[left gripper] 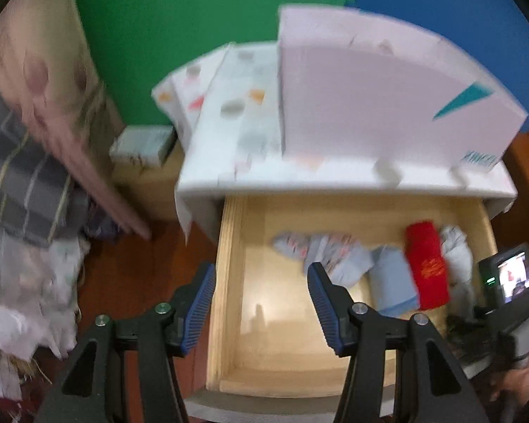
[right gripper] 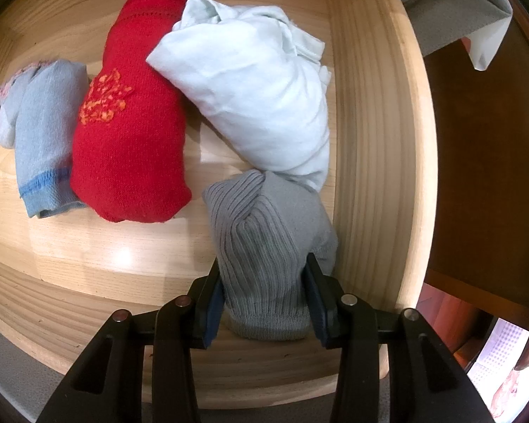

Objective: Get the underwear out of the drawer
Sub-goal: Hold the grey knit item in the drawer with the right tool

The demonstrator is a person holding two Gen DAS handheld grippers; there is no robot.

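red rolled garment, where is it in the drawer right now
In the right wrist view the red roll lies on the drawer floor, between the light blue roll and the white bundle.

Beside the red roll (right gripper: pixel 130 130) with its orange motif: pale-blue roll (right gripper: pixel 46 141) with darker blue band, pale mint bundle (right gripper: pixel 261 95), ribbed grey roll (right gripper: pixel 268 257).
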